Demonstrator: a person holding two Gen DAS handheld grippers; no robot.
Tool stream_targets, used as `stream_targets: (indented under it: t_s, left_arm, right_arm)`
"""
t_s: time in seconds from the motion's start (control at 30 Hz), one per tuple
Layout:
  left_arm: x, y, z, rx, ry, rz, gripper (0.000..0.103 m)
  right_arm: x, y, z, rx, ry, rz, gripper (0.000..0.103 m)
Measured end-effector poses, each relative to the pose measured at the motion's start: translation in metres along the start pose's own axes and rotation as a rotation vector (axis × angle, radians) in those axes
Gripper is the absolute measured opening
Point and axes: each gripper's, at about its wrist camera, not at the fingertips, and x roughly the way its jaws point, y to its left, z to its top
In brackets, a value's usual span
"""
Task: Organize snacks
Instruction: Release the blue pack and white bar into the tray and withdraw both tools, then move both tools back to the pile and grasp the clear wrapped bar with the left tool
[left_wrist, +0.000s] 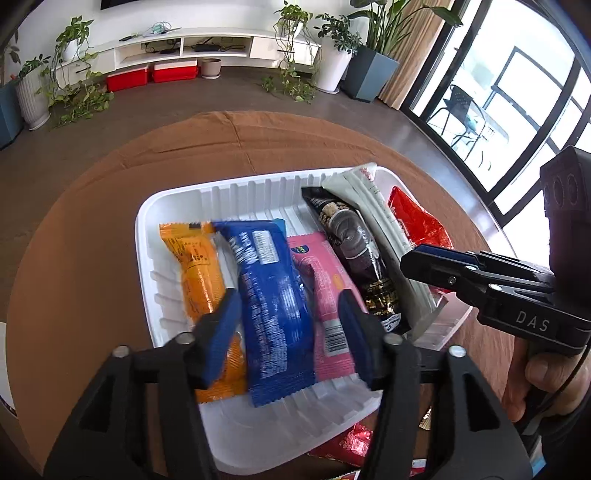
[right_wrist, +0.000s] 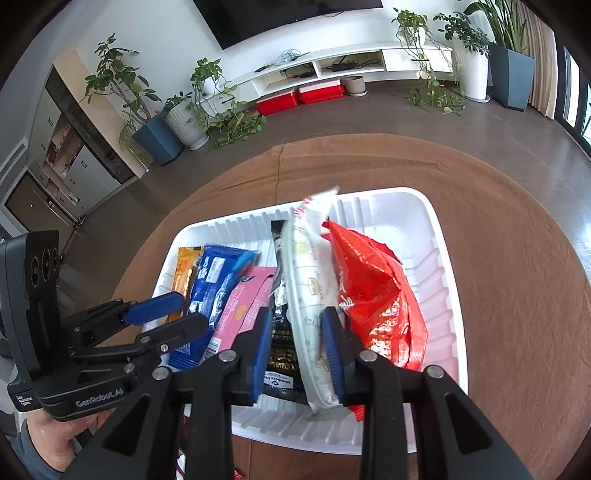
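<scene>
- Left wrist view: my left gripper (left_wrist: 290, 328) is released, jaws apart astride the blue packet (left_wrist: 271, 306), pads not pressing it. The packet lies flat in the white tray (left_wrist: 146, 236), centre-left, running from 12 to 6 o'clock.
- Orange packet (left_wrist: 201, 280) is just beside it at 9 o'clock, pink packet (left_wrist: 325, 295) at 3 o'clock, partly under the blue one's edge. Black packet (left_wrist: 354, 258) and the white packet (left_wrist: 373, 218) lean further toward 2 o'clock.
- Judgement: the blue packet is a light, crinkly film wrap, glossy so likely slippery, contents probably brittle. Take it mid-length across the narrow width, gentle squeeze.
- Right wrist view: my right gripper (right_wrist: 295, 350) is slack too; the white packet (right_wrist: 314, 295) stands on edge between the pads, with a gap showing on the left side. Can't tell whether the right pad touches.
- Red bag (right_wrist: 373, 295) sits at 3 o'clock of it, crumpled; black packet (right_wrist: 282, 350) at 9 o'clock, touching.
- Judgement: the white packet is soft, light and floppy and may tip over. Pinch it low near its middle, not at the sealed end. The red bag is puffy foil and would crush easily.
- Tray sits on the brown-clothed counter (right_wrist: 498, 258).
</scene>
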Motion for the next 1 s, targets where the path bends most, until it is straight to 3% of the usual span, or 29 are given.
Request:
stream_targets:
  t_s: [0.17, 0.3, 0.37, 0.47, 0.63, 0.8, 1.0]
  left_arm:
    - [-0.012, -0.006, 0.002, 0.006, -0.021, -0.005, 0.057]
    - [-0.034, -0.013, -0.004, 0.016, -0.058, 0.001, 0.074]
    - [-0.05, -0.015, -0.01, 0.012, -0.089, 0.007, 0.082]
    - [-0.079, -0.015, -0.025, -0.008, -0.141, 0.007, 0.096]
    - [-0.125, -0.017, -0.067, -0.058, -0.208, 0.026, 0.103]
    - [-0.161, -0.02, -0.12, -0.134, -0.256, 0.027, 0.103]
    - [-0.178, -0.036, -0.192, -0.216, -0.267, 0.018, 0.103]
  right_arm:
    - [-0.009, 0.002, -0.001, -0.004, -0.011, 0.005, 0.041]
    - [-0.026, 0.001, -0.004, 0.004, -0.035, 0.015, 0.055]
    - [-0.04, 0.0, -0.006, 0.012, -0.055, 0.025, 0.07]
    - [-0.064, -0.003, -0.012, 0.029, -0.095, 0.037, 0.081]
    - [-0.108, -0.012, -0.04, 0.052, -0.156, 0.1, 0.092]
    - [-0.131, -0.021, -0.094, 0.083, -0.16, 0.133, 0.092]
    - [-0.142, -0.023, -0.151, 0.122, -0.139, 0.143, 0.093]
